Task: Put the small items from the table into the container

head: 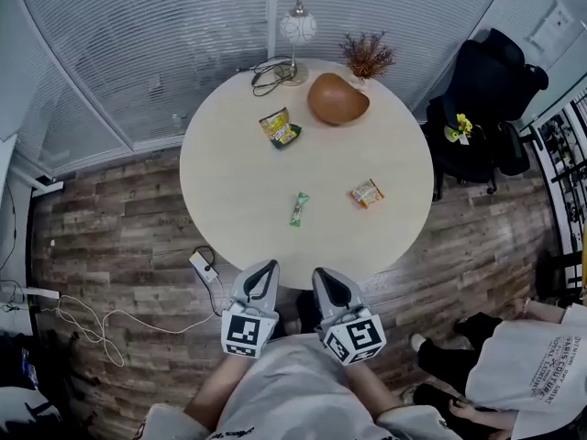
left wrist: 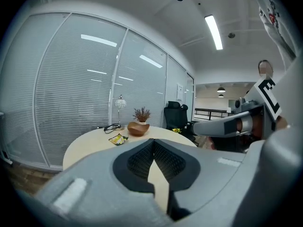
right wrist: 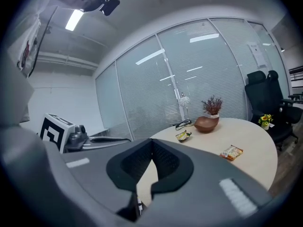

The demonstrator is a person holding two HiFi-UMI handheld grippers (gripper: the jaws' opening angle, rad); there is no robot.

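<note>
On the round pale table point(head: 229, 177) lie three small items: a yellow-green snack packet point(head: 280, 127), a green stick packet point(head: 299, 208) and an orange packet point(head: 367, 192). The brown bowl-shaped container point(head: 337, 99) stands at the far side. Both grippers hover side by side just off the table's near edge, pointing at it. My left gripper point(head: 265, 271) is shut and holds nothing; my right gripper point(head: 325, 278) is likewise shut and empty. The left gripper view shows its shut tips point(left wrist: 152, 148), the bowl point(left wrist: 138, 128) and the yellow-green packet point(left wrist: 118, 139). The right gripper view shows its shut tips point(right wrist: 150, 150), the bowl point(right wrist: 206, 123) and the orange packet point(right wrist: 231, 152).
A white globe lamp point(head: 298, 30), a dried plant point(head: 367, 55) and a coiled black cable point(head: 271, 73) sit at the table's far edge. A black office chair point(head: 486, 99) stands to the right. A power strip with cables point(head: 204, 266) lies on the wooden floor at left.
</note>
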